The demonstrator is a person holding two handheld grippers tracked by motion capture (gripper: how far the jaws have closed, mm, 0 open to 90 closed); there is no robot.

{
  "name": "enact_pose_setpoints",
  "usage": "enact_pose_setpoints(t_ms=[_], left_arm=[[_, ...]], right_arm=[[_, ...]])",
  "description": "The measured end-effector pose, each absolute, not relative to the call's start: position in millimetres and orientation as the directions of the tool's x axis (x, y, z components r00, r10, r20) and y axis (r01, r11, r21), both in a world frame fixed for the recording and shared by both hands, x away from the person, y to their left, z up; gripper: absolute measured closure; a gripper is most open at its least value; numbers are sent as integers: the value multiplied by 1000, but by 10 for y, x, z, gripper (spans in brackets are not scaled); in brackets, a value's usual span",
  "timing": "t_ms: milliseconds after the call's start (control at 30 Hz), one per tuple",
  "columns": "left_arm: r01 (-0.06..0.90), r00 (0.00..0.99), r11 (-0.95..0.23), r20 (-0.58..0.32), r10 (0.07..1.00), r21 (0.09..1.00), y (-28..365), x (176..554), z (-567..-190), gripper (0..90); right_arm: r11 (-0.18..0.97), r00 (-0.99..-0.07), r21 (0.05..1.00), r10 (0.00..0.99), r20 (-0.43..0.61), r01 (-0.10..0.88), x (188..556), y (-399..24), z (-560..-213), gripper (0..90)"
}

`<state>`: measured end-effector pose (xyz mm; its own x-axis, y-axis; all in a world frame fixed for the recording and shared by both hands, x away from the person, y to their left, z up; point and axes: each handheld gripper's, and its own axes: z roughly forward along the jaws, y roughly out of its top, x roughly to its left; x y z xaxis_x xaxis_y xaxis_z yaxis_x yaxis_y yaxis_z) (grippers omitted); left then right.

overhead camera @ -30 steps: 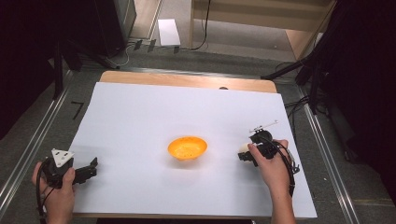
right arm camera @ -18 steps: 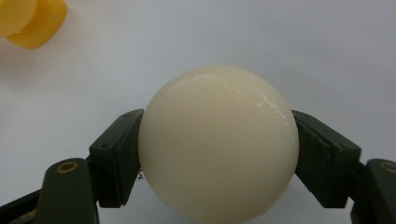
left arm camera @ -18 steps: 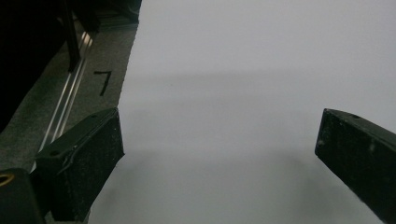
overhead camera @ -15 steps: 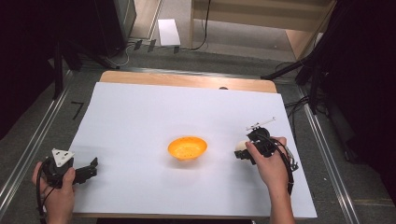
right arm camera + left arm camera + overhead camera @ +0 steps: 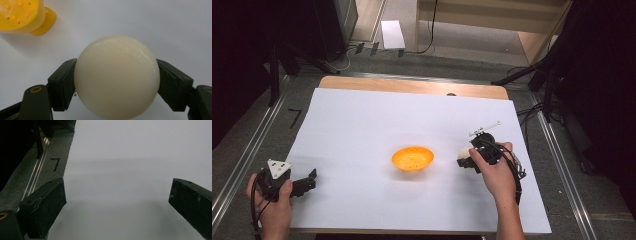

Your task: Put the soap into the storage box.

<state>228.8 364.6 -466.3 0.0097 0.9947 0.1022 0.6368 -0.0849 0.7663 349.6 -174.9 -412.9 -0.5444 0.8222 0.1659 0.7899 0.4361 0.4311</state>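
Note:
An orange perforated bowl (image 5: 412,158) sits near the middle of the white sheet (image 5: 377,120); its rim also shows at the top left of the right gripper view as the bowl (image 5: 20,15). To its right, my right gripper (image 5: 463,159) is shut on a cream-white ball (image 5: 116,76), the ball (image 5: 463,152) pressed between both jaws just above the sheet. My left gripper (image 5: 311,179) rests at the sheet's front left corner, open, with bare sheet between its jaws (image 5: 117,202).
The sheet covers a wooden table whose far edge (image 5: 412,86) shows. Metal rails (image 5: 242,160) run along both sides on the grey floor. A black mark (image 5: 55,163) lies on the floor left of the sheet. Cables and stands (image 5: 537,75) crowd the back right.
My right gripper has shifted slightly left toward the bowl, carrying the ball. The left gripper has stayed put.

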Motion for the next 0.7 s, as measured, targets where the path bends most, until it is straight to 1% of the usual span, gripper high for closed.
enact_pose_setpoints(t_ms=[700], left_arm=[[637,10,-85,102,995,766,3649,2289,-4663,17]], right_arm=[[485,-601,450,784,156,750,3552,-1475,-3975,243]])
